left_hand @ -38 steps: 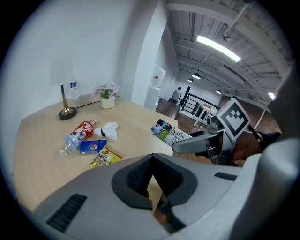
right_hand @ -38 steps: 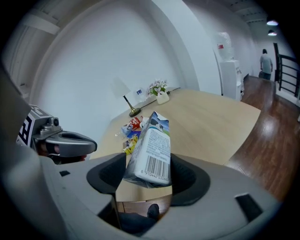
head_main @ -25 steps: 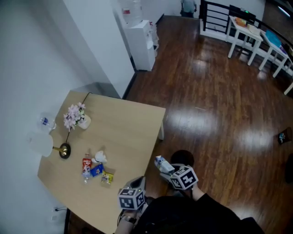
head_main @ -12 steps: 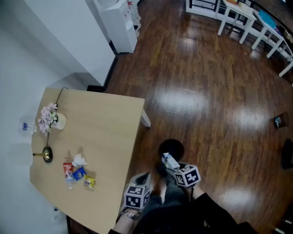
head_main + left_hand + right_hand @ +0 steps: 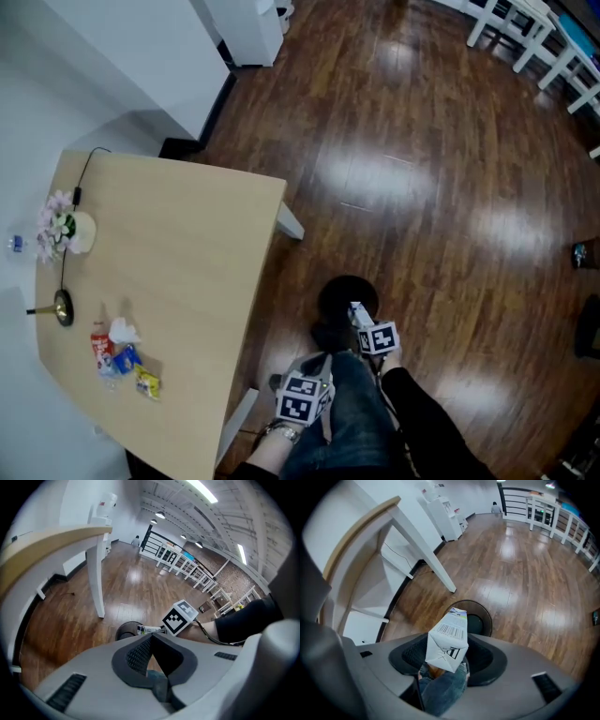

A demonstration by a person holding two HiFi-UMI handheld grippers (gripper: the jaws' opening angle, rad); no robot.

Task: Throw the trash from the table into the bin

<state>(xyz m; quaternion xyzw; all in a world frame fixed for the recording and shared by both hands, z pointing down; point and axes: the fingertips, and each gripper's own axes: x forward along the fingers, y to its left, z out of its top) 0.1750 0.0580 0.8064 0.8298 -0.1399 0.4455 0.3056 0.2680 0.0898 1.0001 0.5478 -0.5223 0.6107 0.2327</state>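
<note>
A white milk carton [image 5: 447,641] with a barcode is pinched between the jaws of my right gripper [image 5: 448,651], which points steeply down at a round dark bin [image 5: 476,617] on the wood floor. In the head view the carton [image 5: 356,311] hangs at the bin's [image 5: 342,292] near rim. My left gripper [image 5: 317,364] is lower left of it, over the person's jeans, its jaws touching with nothing between them [image 5: 152,637]. More trash lies on the table [image 5: 206,244]: a red packet [image 5: 99,344], a white tissue [image 5: 122,330] and small wrappers [image 5: 141,375].
A flower vase [image 5: 64,228] and a brass lamp base [image 5: 58,307] stand at the table's left side. A white table leg [image 5: 97,578] rises left of the bin. White benches [image 5: 553,47] are far right across the wood floor.
Both grippers have dropped down from the table's edge toward the floor. The carton in the right gripper now hangs by the bin. The head view has swung down and right.
</note>
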